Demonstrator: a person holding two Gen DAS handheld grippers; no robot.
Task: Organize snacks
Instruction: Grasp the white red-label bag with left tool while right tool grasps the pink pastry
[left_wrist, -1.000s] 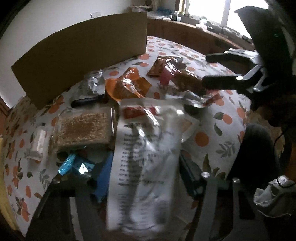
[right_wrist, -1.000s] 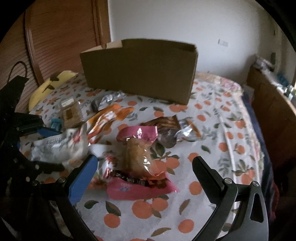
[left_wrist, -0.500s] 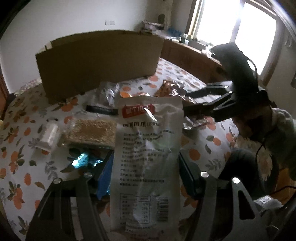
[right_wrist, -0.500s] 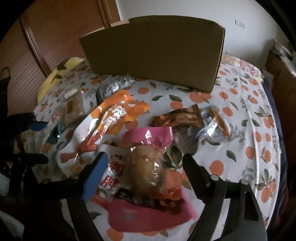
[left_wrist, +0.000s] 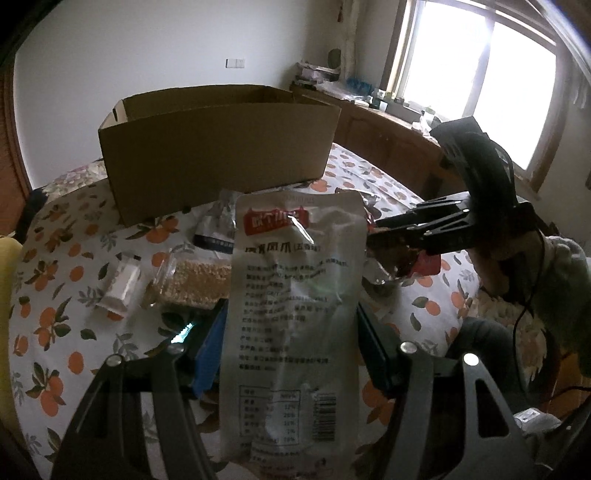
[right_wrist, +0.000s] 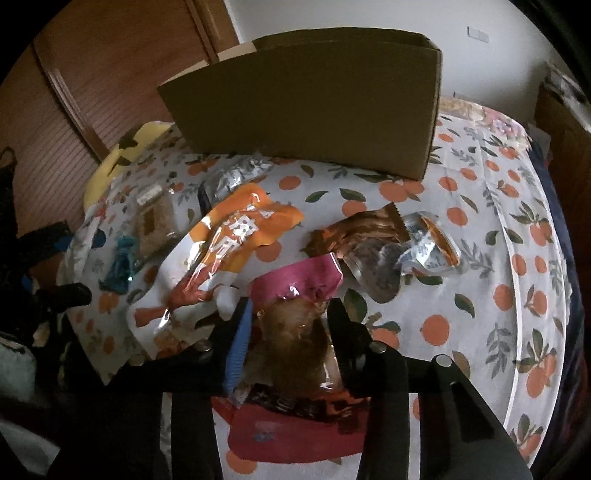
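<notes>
left gripper is clamped on a white snack pouch held up before the cardboard box, while the right gripper's jaws have just been closing around a pink snack pack on the orange-print cloth.

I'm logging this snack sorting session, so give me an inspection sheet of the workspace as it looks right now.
Surface: orange-print cloth, mostly covered.
Job's things: cardboard box open at the far side; white pouch; pink snack pack; orange bag, grain bar and other packets lying loose.
Clutter: nothing seen.
Grippers: left gripper clamps the white pouch; right gripper, jaws just closing, pads against the pink snack pack.
Cables: black cable by the right gripper.
Surroundings: window, wooden doors.
</notes>
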